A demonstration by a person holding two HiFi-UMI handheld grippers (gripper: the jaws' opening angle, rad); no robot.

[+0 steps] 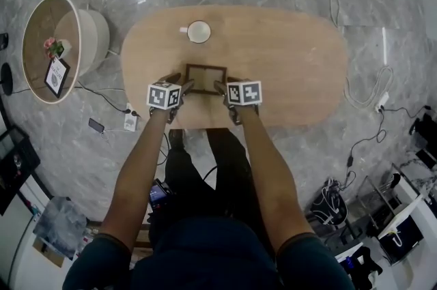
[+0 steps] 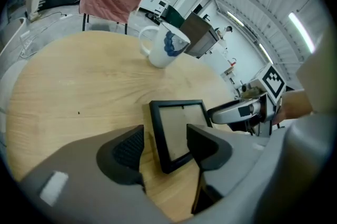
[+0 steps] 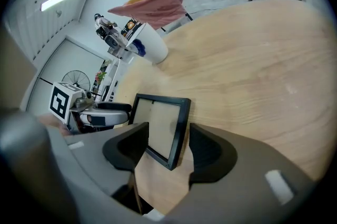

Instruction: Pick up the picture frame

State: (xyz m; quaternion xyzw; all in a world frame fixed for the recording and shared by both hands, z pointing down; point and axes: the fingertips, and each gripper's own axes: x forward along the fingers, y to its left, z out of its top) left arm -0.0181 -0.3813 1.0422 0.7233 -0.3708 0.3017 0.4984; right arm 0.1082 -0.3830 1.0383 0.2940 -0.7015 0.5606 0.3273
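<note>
**Both grippers straddling the frame's side rails**

The oval wooden tabletop (image 1: 293,56) is carrying everything, with the person standing at its 6 o'clock edge and reaching both arms forward. The left gripper (image 1: 184,88) is coming at the picture frame (image 1: 205,78) from about 8 o'clock and the right gripper (image 1: 222,89) from about 4 o'clock.

In the left gripper view, the left gripper (image 2: 165,133) is holding its fingers (image 2: 124,149) wide. One is sitting outside the frame's (image 2: 176,130) left rail with bare wood showing between them, and the other is hanging over the glass. In the right gripper view, the right gripper (image 3: 168,133) is likewise keeping its fingers (image 3: 208,152) wide. One is lying outside the frame's (image 3: 160,125) right rail and the other over the pane, with gaps showing on both sides.

The dark frame is lying flat, a little toward 9 o'clock of the tabletop's centre. A white mug (image 1: 199,31) is standing at the frame's 12 o'clock, well apart from it.
</note>
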